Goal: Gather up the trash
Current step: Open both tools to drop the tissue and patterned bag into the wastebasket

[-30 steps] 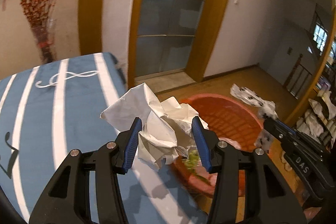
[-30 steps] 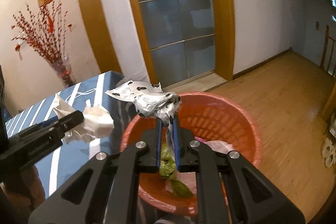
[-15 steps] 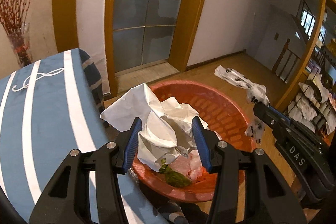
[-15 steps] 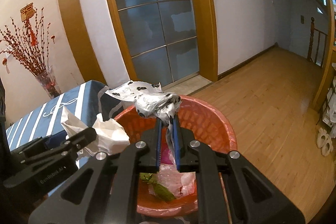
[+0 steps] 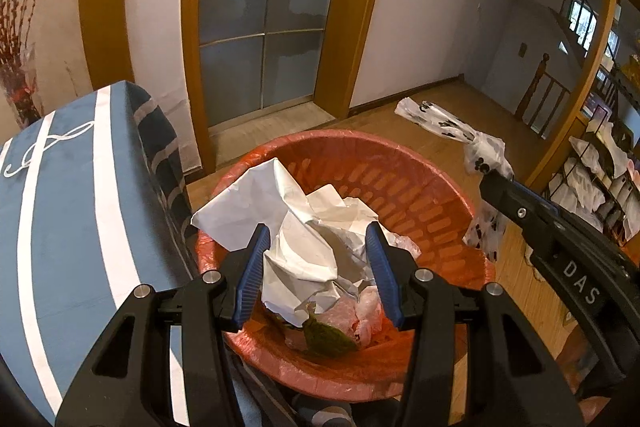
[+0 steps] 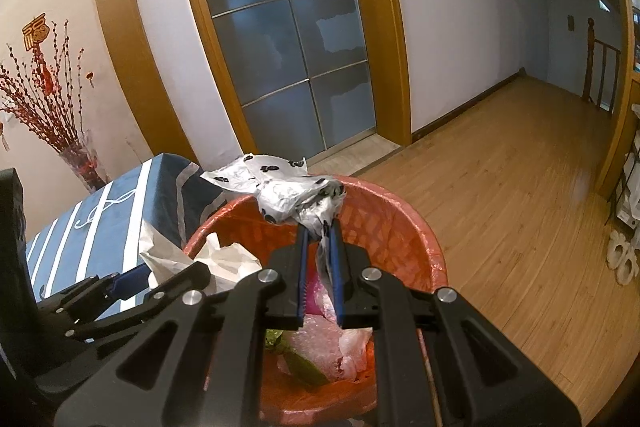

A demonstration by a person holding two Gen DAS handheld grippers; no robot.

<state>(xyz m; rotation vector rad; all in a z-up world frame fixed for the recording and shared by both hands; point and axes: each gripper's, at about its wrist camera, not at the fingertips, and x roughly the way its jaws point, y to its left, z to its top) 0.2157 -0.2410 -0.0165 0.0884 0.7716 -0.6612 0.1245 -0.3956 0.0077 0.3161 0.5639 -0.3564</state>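
Observation:
My left gripper (image 5: pixel 316 239) is shut on a crumpled white paper (image 5: pixel 308 239) and holds it over the red basket (image 5: pixel 420 163). My right gripper (image 6: pixel 319 231) is shut on a white plastic bag with black spots (image 6: pixel 280 193), also above the basket (image 6: pixel 400 211). The basket holds a green leaf (image 5: pixel 326 337) and pink plastic wrap (image 5: pixel 366 311). In the left wrist view the spotted bag (image 5: pixel 460 131) and the right gripper's body (image 5: pixel 560 251) show at the right. In the right wrist view the paper (image 6: pixel 216 259) shows at the left.
A table with a blue, white-striped cloth (image 5: pixel 68 211) stands left of the basket. A vase of red branches (image 6: pixel 48 107) stands at the wall. A glass door (image 6: pixel 288 39) is behind. Wooden floor (image 6: pixel 520 187) lies to the right, with shelves (image 5: pixel 600 167) at far right.
Both grippers have moved from the table side to above the basket, each still holding its trash. The basket's inside now shows fully under the paper.

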